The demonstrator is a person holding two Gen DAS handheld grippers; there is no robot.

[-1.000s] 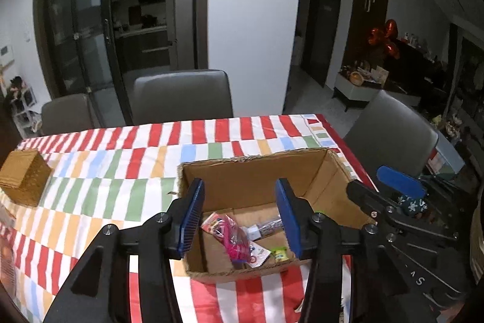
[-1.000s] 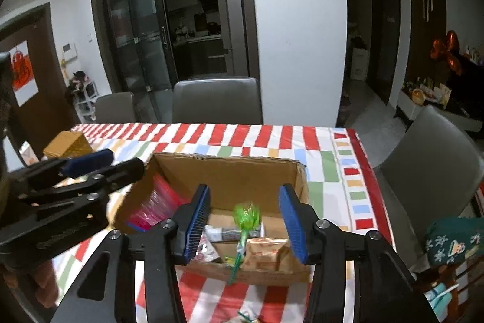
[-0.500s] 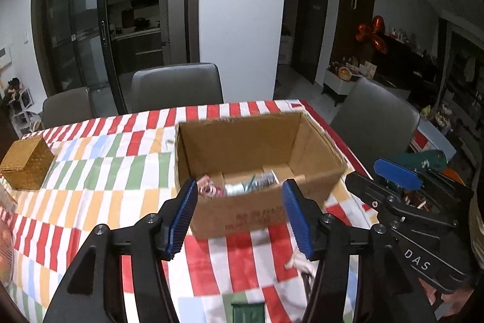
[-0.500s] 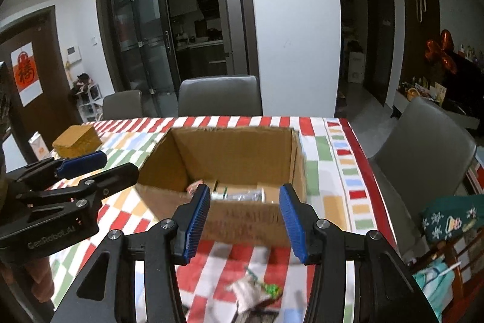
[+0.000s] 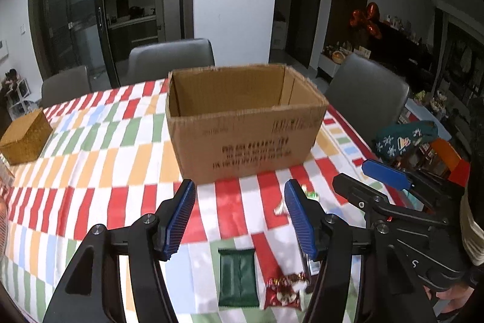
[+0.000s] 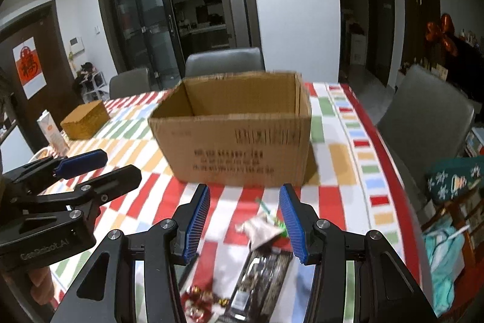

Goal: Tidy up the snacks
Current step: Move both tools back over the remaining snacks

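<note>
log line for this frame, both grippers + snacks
left gripper: open, empty, jaws just widened | right gripper: open, empty | cardboard box: upright, open top | loose on tablecloth: green packet, red candy bag, dark wrapper

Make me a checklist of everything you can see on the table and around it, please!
Surface: table under a striped, checked cloth in red, orange, green, blue and white.
Job's things: open cardboard box upright mid-table; its inside is not visible from here. Near edge: green packet, red sweets bag, dark wrapper, crumpled wrapper.
Clutter: wicker box and a carton at the far left.
Grippers: left gripper open, jaws have just been opening, nothing between them; right gripper open, empty, above the wrappers.
Cables: nothing seen.
Surroundings: grey chairs, glass doors, red balloon, cluttered shelf at right.
</note>
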